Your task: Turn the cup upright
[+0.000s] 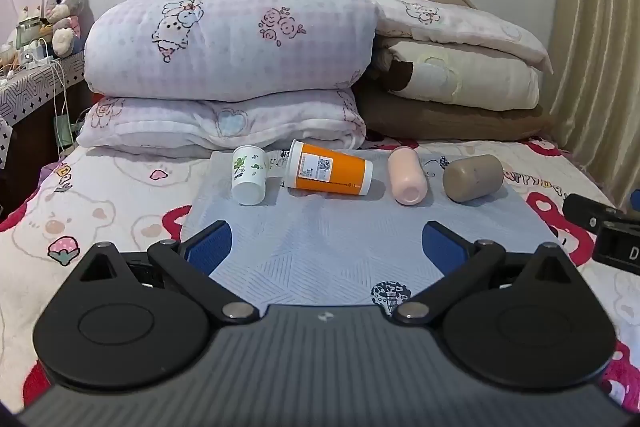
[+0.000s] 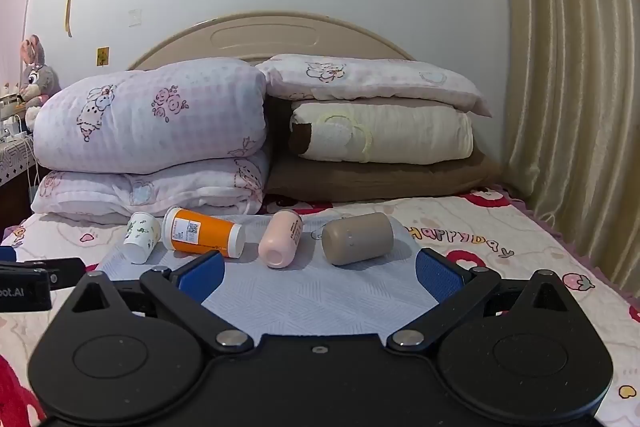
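Four cups on their sides on the mat (image 1: pixel 320 239).
Left gripper (image 1: pixel 326 247) and right gripper (image 2: pixel 320 273): jaws wide, empty, short of the orange cup (image 1: pixel 330 173).

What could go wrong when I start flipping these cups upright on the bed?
1. All four cups lie on their sides on a mat over soft bedding, so the tall orange cup may topple again once stood up.
2. The white cup lies close beside the orange one; an open left claw could nudge both.
3. The round pink cup and brown cup might roll.
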### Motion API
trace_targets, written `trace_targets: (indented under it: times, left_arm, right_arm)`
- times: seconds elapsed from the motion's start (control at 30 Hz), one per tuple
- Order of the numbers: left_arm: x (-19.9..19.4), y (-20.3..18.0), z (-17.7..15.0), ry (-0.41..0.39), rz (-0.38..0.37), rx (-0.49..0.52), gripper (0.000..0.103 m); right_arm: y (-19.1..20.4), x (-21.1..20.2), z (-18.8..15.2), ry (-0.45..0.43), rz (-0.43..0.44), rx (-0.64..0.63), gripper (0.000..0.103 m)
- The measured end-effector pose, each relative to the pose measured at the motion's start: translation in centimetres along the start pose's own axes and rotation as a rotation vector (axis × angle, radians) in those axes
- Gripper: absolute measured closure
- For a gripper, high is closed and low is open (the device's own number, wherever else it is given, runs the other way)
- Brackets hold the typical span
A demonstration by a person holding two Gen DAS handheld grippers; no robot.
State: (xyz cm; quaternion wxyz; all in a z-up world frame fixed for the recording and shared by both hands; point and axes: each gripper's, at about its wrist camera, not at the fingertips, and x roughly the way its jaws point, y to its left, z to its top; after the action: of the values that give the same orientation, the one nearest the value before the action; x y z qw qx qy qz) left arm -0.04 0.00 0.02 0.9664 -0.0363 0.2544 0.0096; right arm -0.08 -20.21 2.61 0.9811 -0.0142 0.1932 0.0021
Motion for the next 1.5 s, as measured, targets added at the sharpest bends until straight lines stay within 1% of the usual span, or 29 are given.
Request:
trace_targets:
  times: [0.13,0.23,0.33,0.4,0.5,0.77,1.07,1.33,1.5]
  left_arm:
    - [0.1,-0.1,0.1,-0.003,-0.007,-0.015,0.0]
    - [0.0,0.4,0.5,-0.008,-0.002,-0.018,0.0]
    - [0.2,0.6,0.6,-0.011,0.008,-0.022,0.0]
    - [-0.3,0.9,0.3,-0.027,0.01,-0.036,0.0]
    - [-0.4,0.9,0.2,-0.027,0.014,-0.038,0.0]
    - [-0.3,0.7,0.1,-0.03,0.017,-0.012,0.0]
    - [-0.2,0.1,-0.1,-0.039,0.038,0.026,0.0]
    - [-0.2,0.2,-0.4,-0.045,0.044,0.03,0.0]
    - [-0.1,0.6,-0.3,-0.04,0.05,0.028,0.0]
  right_arm:
    - [0.1,0.1,0.1,0.002,0.004,0.007,0.0]
    - [0.1,0.2,0.2,0.009,0.006,0.007,0.0]
    - [-0.6,0.1,0.2,0.014,0.009,0.012,0.0]
    - [-1.0,0.0,0.3,0.017,0.009,0.011,0.0]
    - [-0.6,0.4,0.0,0.019,0.003,0.009,0.0]
    - [-0.6,0.5,0.0,0.02,-0.002,0.01,0.0]
    - [-0.8,0.5,0.1,0.021,0.002,0.014,0.0]
    - [-0.5,0.6,0.0,0.019,0.008,0.018,0.0]
    - [0.6,1.0,-0.4,0.025,0.021,0.009,0.0]
